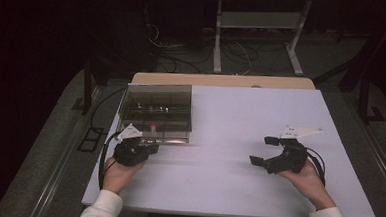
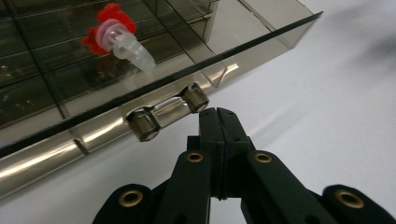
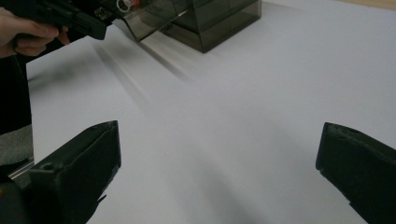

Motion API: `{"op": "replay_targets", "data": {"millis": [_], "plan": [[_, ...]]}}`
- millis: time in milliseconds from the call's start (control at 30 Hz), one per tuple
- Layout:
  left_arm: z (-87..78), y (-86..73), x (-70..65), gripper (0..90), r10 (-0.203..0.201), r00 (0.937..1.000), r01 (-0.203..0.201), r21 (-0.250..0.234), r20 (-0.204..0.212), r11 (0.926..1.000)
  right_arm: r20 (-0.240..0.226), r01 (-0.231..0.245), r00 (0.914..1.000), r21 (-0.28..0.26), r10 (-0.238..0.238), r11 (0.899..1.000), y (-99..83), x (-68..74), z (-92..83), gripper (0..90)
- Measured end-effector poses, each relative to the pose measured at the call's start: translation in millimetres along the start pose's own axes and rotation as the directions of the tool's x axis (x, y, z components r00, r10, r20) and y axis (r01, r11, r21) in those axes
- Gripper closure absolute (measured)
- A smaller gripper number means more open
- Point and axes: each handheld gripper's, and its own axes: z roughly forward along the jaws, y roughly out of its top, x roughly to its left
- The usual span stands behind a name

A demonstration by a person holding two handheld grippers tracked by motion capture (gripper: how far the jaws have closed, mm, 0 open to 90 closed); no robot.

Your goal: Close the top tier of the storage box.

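Smoked clear box (image 1: 156, 111), gridded, glossy, on the white table (image 1: 227, 180); red-capped plastic piece (image 2: 116, 35) inside. Left gripper (image 2: 218, 112) pinched empty at the box's metal latch (image 2: 168, 109). Right gripper (image 1: 262, 149) wide, well right of box.

Both forearms come in from the bottom edge in white sleeves, one claw in each hand. Left claw (image 1: 151, 147) sits low and pretty much level, jaws pressed flat together with nothing between them. Right claw (image 1: 264, 151) angles in toward the middle, jaws spread wide apart and empty.
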Motion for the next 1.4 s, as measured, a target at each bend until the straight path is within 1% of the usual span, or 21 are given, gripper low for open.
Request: {"op": "replay_targets", "data": {"millis": [333,467,533,667,767,1000,1400], "plan": [[1.1,2.7,0.2,89.1,0.002,0.9999,-0.002,0.015,-0.012,0.9999,0.012,-0.023,0.9997,-0.004,0.023,1.000,-11.4,-3.5,-7.3,0.4],[0.5,3.4,2.6,89.1,0.000,0.9998,0.000,0.020,-0.020,0.9998,0.018,-0.025,0.9995,-0.007,0.025,1.000,-14.5,-4.2,-10.7,0.4],[-0.1,3.4,4.3,89.1,-0.005,0.9998,0.005,0.018,-0.017,0.9998,0.019,-0.029,0.9994,-0.011,0.029,1.000,-16.1,-4.5,-12.7,0.4],[0.0,4.4,4.6,89.1,-0.002,0.9998,0.002,0.022,-0.018,0.9998,0.023,-0.036,0.9991,-0.013,0.037,0.999,-19.3,-5.3,-14.9,0.4],[0.7,6.0,4.2,89.1,-0.007,0.9998,0.007,0.022,-0.017,0.9997,0.024,-0.041,0.9989,-0.014,0.041,0.999,-21.8,-4.8,-16.0,0.4],[1.3,10.5,5.7,89.1,-0.005,0.9999,0.005,0.016,-0.012,0.9999,0.024,-0.046,0.9986,-0.015,0.047,0.999,-26.8,-2.0,-18.4,0.4],[0.7,14.1,10.7,89.2,-0.017,0.9997,0.018,0.010,-0.016,0.9998,0.022,-0.055,0.9982,-0.031,0.055,0.998,-31.7,0.3,-21.5,0.4]]}}
